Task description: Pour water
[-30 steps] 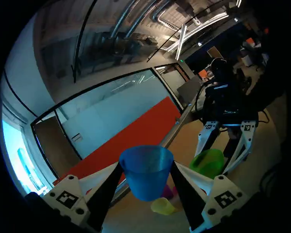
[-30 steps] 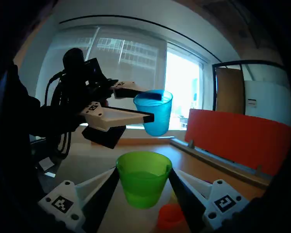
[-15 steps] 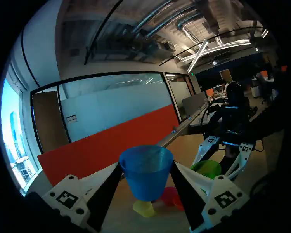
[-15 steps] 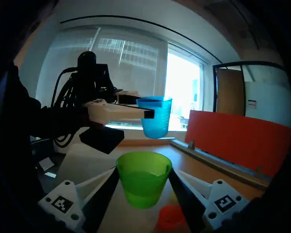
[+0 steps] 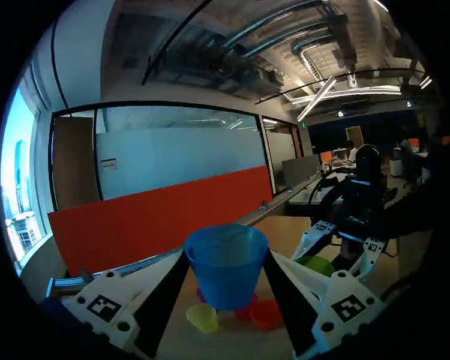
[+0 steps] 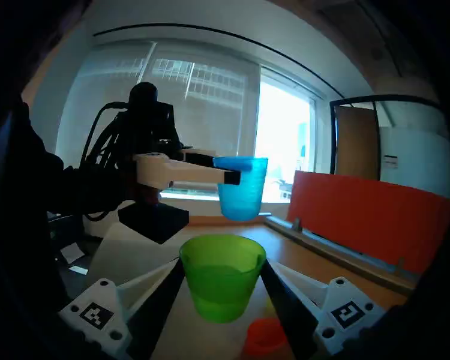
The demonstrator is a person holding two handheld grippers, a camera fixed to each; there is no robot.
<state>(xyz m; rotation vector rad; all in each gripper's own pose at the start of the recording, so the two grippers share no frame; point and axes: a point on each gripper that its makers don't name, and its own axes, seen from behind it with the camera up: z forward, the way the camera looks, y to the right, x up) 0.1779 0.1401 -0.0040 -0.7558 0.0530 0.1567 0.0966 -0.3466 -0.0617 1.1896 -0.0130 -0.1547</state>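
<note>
Left gripper view first: the left gripper [image 5: 225, 259] sits bottom centre, both fingers squeezing the sides of a blue cup [image 5: 225, 277]. The cup is upright and I can't make out from here whether anything's inside. Under it on the table [image 5: 285, 229] there's a cluster of little cups, a yellow one [image 5: 202, 317] and a red one [image 5: 266, 314]. At the right of the frame, lower down, is the right gripper [image 5: 326, 263] with a green cup [image 5: 312, 264] between its fingers. An orange panel [image 5: 159, 216] runs across the back.

Right gripper view: the green cup [image 6: 222, 287] is bottom centre, pinched between both fingers, upright, and the lower half looks darker, which I read as water. Above it, around the middle of the frame, the blue cup [image 6: 242, 189] hangs in the other gripper's grip, level, well above the table. Bright window [image 6: 279, 144] behind it.

Progress, my guess: nothing is flowing and neither cup is tipped. If blue was the source, the pour is basically done and what's left is setting both cups down. If green is meant to go into blue, the pour hasn't started and the two rims need lining up first. Can't say which.
</note>
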